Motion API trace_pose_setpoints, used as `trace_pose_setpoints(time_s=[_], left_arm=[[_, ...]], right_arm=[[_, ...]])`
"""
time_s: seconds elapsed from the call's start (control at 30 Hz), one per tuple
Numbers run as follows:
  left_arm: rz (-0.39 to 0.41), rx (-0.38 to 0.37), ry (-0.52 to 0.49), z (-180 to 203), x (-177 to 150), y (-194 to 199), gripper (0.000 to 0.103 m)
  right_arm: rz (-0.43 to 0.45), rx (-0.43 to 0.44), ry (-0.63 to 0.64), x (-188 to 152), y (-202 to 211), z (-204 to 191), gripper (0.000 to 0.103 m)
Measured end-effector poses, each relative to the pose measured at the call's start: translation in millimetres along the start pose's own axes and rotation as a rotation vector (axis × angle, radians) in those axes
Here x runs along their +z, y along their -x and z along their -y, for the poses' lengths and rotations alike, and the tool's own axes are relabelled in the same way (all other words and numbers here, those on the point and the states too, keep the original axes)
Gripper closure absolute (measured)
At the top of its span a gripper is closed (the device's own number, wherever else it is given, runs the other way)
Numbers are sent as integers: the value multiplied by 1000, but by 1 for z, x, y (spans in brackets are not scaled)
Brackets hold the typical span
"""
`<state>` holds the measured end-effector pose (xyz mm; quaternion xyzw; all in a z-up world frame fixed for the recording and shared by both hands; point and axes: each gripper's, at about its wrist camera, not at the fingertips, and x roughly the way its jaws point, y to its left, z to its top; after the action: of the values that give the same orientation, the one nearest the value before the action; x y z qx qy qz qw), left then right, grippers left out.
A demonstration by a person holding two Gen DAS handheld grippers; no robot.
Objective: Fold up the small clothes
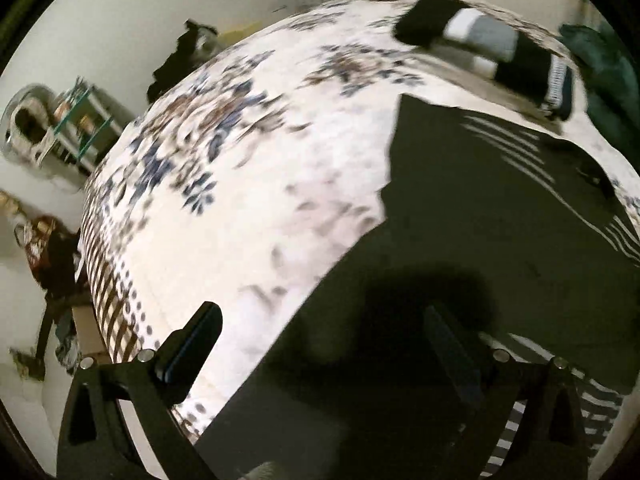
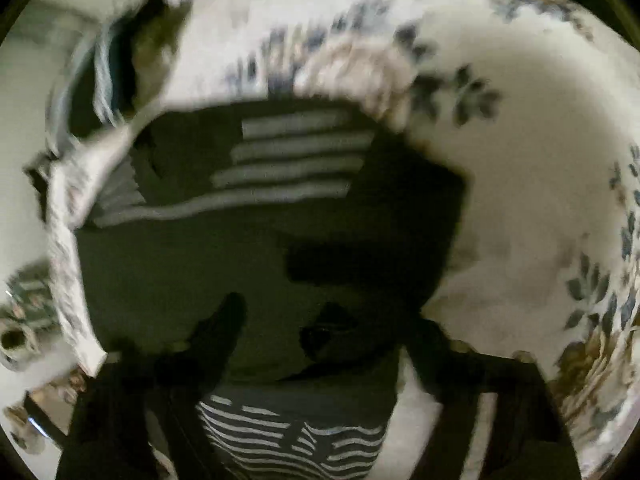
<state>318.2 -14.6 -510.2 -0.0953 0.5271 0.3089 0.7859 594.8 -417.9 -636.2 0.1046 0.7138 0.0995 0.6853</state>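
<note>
A dark green garment with white stripes [image 1: 460,220] lies spread flat on a bed with a white floral cover [image 1: 240,160]. My left gripper [image 1: 324,320] is open just above the garment's near left edge, one finger over the cover, the other over the cloth. In the blurred right wrist view the same garment [image 2: 240,248] fills the middle, with its striped part [image 2: 296,152] farther off. My right gripper [image 2: 332,324] is open over the garment and holds nothing.
A pile of folded black, white and grey clothes [image 1: 492,48] sits at the far side of the bed, with a dark green cloth [image 1: 600,64] beside it. Shelves and clutter [image 1: 60,120] stand off the bed's left. The floral cover [image 2: 520,160] surrounds the garment.
</note>
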Motion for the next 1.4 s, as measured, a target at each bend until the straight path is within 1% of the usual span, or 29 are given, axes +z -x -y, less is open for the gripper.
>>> trace_pose_setpoints(time_s=[0.03,0.07,0.13,0.17,0.2,0.23,0.27,0.3,0.33,0.37,0.43,0.47,0.5,0.53,0.6,0.63,0.7,0.73,0.77,0.87,0.93,1.0,1.07,1.13,1.17,1.2,1.23,1.33,1.4], left_arm=[[-9,0,12,-4,-2,-3,0],[-21,-4,29,-6,-3,-7,0],[-38,-18,83,-15,-3,-12,0],[-39,-24,107,-19,-2,-11,0],[-38,-31,127,-22,0,-12,0],[-35,-40,148,-26,2,-13,0],[-34,-43,157,-27,4,-14,0],[-35,-47,166,-29,8,-17,0],[-37,-48,171,-30,11,-21,0],[-40,-55,176,-31,14,-24,0],[-48,-75,188,-32,18,-29,0],[-46,-90,195,-32,22,-30,0],[-38,-101,197,-32,26,-31,0],[-30,-108,199,-31,30,-31,0],[-13,-125,204,-28,41,-36,0],[-11,-127,206,-26,44,-38,0],[0,-146,199,-18,56,-48,0],[4,-149,183,-11,61,-55,0],[5,-150,168,-6,65,-60,0],[-10,-119,103,11,71,-83,0],[-29,-110,77,14,68,-98,0],[-38,-120,74,12,63,-104,0],[-39,-131,74,8,58,-106,0],[-40,-153,89,3,55,-107,0],[-42,-160,93,2,55,-108,0],[-43,-166,95,2,56,-109,0],[-45,-173,97,1,56,-110,0],[-49,-194,93,1,56,-114,0],[-56,-207,85,0,58,-119,0]], right_arm=[[-12,-21,15,-3,-7,-5,83],[9,-62,20,-9,-8,-8,99],[100,-83,18,-20,8,-8,99],[151,-90,11,-28,24,-5,99],[181,-88,-2,-33,34,-1,100],[210,-107,-19,-41,46,5,100],[222,-146,-32,-47,54,11,100],[209,-171,-26,-51,54,16,99],[155,-182,-12,-53,45,21,99],[106,-168,-17,-53,37,25,99],[9,-157,-21,-49,23,28,91],[-5,-164,-14,-47,25,26,85],[9,-161,-13,-44,31,23,76],[43,-139,-16,-41,41,18,70],[99,-61,-9,-32,60,2,51],[117,-9,3,-24,66,-11,48],[116,57,42,-8,64,-38,46],[101,97,93,6,56,-64,46],[93,116,143,16,48,-88,46],[47,154,341,47,9,-171,46],[-32,197,441,57,-23,-221,46],[-86,181,519,69,-57,-264,46],[-124,179,554,77,-84,-289,45],[-157,182,542,85,-102,-302,46],[-148,191,527,89,-104,-306,62],[-119,200,517,94,-105,-310,97],[-88,210,495,98,-102,-314,101],[26,183,392,115,-87,-308,101],[21,178,354,122,-88,-303,101]])
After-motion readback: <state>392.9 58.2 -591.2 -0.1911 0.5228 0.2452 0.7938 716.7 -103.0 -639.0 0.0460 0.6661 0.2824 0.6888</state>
